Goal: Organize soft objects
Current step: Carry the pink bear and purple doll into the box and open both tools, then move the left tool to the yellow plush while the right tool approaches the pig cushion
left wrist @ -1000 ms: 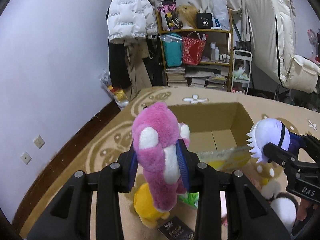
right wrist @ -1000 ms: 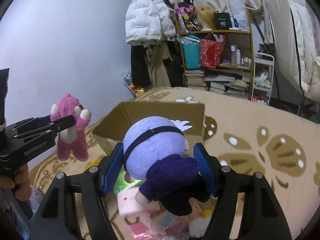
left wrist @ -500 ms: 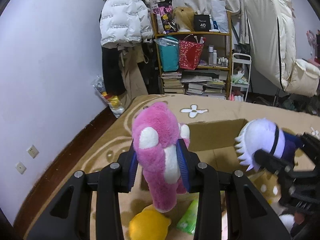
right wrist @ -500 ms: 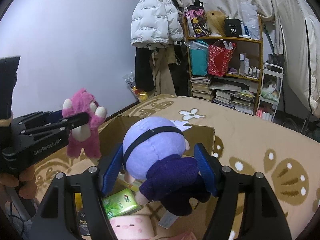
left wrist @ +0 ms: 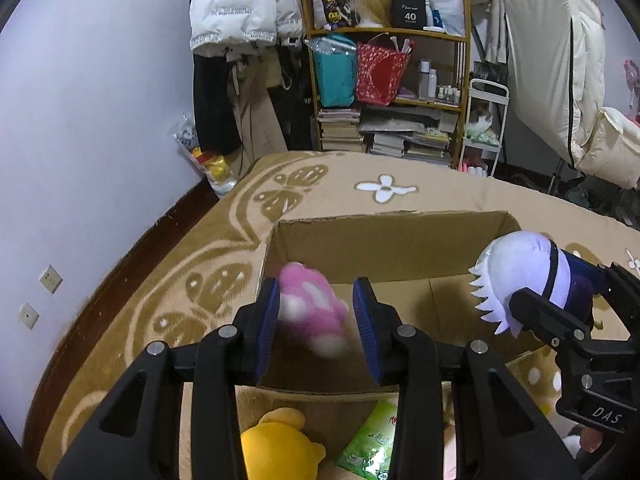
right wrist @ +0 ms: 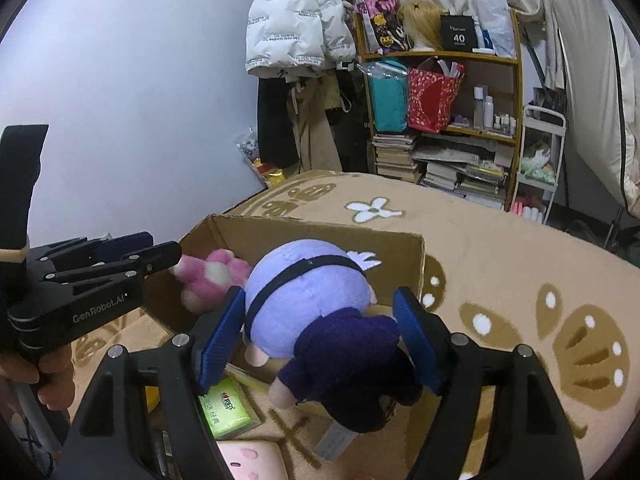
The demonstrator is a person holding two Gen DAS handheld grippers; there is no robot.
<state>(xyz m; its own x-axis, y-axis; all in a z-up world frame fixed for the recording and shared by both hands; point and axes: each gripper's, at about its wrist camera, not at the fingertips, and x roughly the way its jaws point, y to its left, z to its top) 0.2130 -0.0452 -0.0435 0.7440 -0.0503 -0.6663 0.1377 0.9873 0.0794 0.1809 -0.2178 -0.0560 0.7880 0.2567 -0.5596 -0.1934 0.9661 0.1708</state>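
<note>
Blurred pink plush [left wrist: 310,312], seemingly inside cardboard box [left wrist: 392,236]
</note>
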